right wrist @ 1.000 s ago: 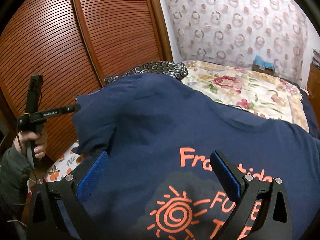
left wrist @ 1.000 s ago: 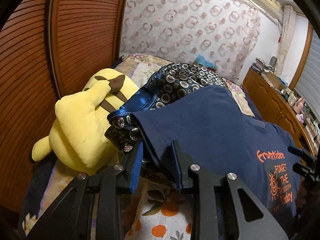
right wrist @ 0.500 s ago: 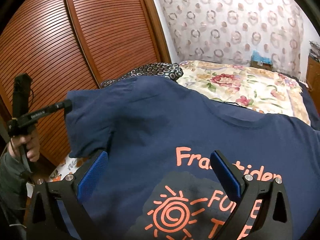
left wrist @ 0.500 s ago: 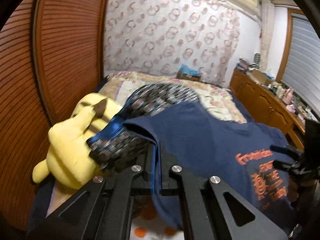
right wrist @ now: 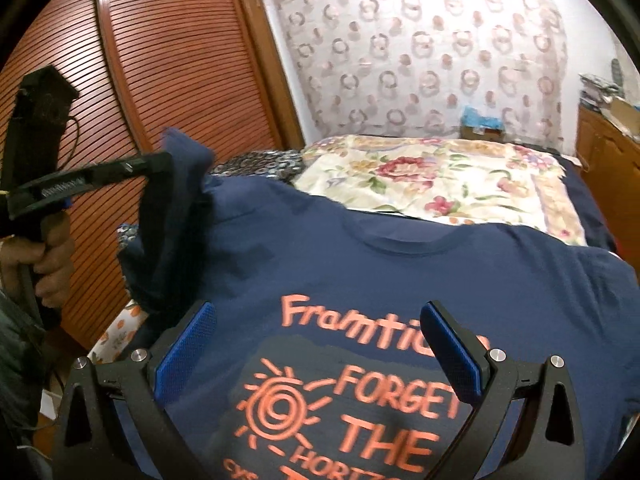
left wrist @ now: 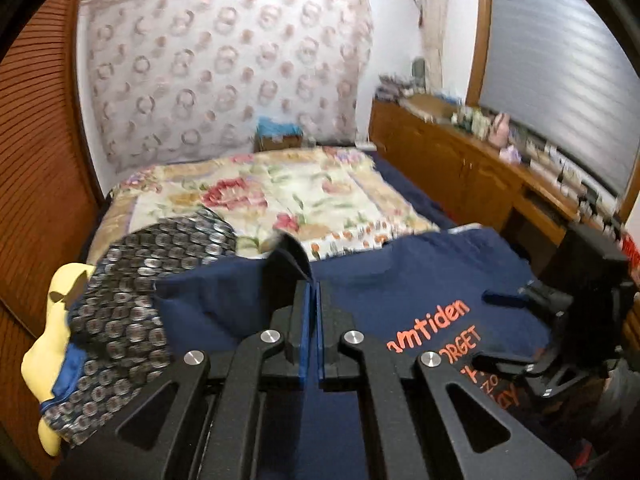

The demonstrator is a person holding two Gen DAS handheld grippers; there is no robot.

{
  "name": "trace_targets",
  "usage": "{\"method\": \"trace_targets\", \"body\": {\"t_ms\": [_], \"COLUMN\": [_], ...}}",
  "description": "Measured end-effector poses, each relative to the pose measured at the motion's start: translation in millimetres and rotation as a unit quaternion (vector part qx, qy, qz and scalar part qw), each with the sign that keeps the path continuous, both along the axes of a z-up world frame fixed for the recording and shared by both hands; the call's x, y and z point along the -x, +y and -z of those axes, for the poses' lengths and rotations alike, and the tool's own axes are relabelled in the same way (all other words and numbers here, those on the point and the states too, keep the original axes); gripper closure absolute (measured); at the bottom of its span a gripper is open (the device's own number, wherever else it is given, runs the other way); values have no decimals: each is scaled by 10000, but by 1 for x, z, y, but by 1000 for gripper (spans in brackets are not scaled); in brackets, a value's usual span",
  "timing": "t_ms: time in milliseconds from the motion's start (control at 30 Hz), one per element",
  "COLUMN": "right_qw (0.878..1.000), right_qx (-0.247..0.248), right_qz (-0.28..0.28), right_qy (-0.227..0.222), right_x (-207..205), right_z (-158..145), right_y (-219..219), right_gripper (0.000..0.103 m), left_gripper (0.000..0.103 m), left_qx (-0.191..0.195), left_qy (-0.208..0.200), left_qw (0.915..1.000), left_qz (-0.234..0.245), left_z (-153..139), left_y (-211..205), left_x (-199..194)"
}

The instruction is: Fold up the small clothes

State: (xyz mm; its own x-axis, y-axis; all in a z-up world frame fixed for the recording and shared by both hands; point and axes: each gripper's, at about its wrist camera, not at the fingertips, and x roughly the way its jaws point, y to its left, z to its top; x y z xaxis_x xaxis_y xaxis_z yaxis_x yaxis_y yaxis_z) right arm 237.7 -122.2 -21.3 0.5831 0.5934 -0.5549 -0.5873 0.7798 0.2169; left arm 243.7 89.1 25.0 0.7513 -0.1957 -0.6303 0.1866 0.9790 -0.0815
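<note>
A navy T-shirt [left wrist: 400, 280] with orange print lies spread on the bed, and fills the lower half of the right wrist view [right wrist: 400, 264]. My left gripper [left wrist: 312, 286] is shut on the shirt's left sleeve. The pinched cloth stands up as a fold above the fingertips. From the right wrist view the left gripper [right wrist: 160, 164] holds that sleeve raised off the bed at the left. My right gripper [right wrist: 316, 312] hovers open over the printed chest with nothing between its blue pads. It also shows at the right edge of the left wrist view [left wrist: 494, 326].
A dark circle-patterned garment [left wrist: 132, 280] and a yellow plush toy [left wrist: 44, 352] lie left of the shirt. Behind it stretches the floral bedspread [left wrist: 300, 192]. Slatted wooden wardrobe doors [right wrist: 160, 60] stand to the left, and a cluttered wooden cabinet [left wrist: 460, 168] to the right.
The left gripper closed on the sleeve, then lifted it and carried it toward the shirt's middle, rolling as it went. The right gripper stayed open, shifting slightly.
</note>
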Motion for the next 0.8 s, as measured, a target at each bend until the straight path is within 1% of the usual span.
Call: {"method": "trace_targets", "body": {"t_ms": [33, 67, 100, 167, 200, 233, 267, 300, 367, 433, 533, 600, 700, 800], "right_qw": [10000, 9999, 9999, 9998, 9997, 9997, 9996, 9996, 9997, 9998, 9991, 9976, 9947, 9912], "right_qx": [-2, 4, 14, 62, 87, 99, 116, 118, 111, 109, 161, 198, 292, 409], "right_qz": [53, 107, 147, 186, 204, 209, 215, 213, 153, 13, -271, -522, -799, -984], "right_qy": [15, 37, 57, 76, 85, 97, 108, 121, 158, 180, 268, 397, 577, 784], "right_x": [1, 2, 4, 6, 7, 8, 9, 8, 8, 8, 5, 1, -14, -39], "right_z": [1, 2, 4, 3, 4, 2, 3, 1, 0, 0, 3, 7, 14, 23], "right_y": [-2, -3, -3, 0, 2, 4, 8, 10, 18, 30, 57, 83, 116, 151], "right_gripper": [1, 1, 1, 1, 1, 1, 1, 1, 1, 5, 13, 21, 26, 31], "left_gripper": [99, 89, 71, 56, 46, 42, 30, 23, 22, 22, 22, 22, 22, 22], "left_qx": [35, 67, 78, 115, 127, 135, 136, 138, 154, 153, 128, 130, 122, 58], "left_qy": [45, 43, 7, -79, -75, -58, -56, -70, -69, -78, -112, -114, -136, -150], "left_qw": [10000, 10000, 10000, 9999, 9998, 9998, 9997, 9996, 9993, 9989, 9975, 9969, 9960, 9954], "left_qz": [37, 30, -27, -100, -120, -151, -196, -239, -321, -448, -679, -767, -874, -945], "left_z": [3, 4, 4, 3, 4, 5, 7, 8, 12, 16, 21, 24, 29, 32], "left_y": [-1, -2, 1, 7, 9, 11, 15, 17, 25, 31, 45, 52, 61, 68], "left_x": [-4, -3, -2, 2, 3, 5, 8, 11, 19, 27, 40, 45, 53, 56]}}
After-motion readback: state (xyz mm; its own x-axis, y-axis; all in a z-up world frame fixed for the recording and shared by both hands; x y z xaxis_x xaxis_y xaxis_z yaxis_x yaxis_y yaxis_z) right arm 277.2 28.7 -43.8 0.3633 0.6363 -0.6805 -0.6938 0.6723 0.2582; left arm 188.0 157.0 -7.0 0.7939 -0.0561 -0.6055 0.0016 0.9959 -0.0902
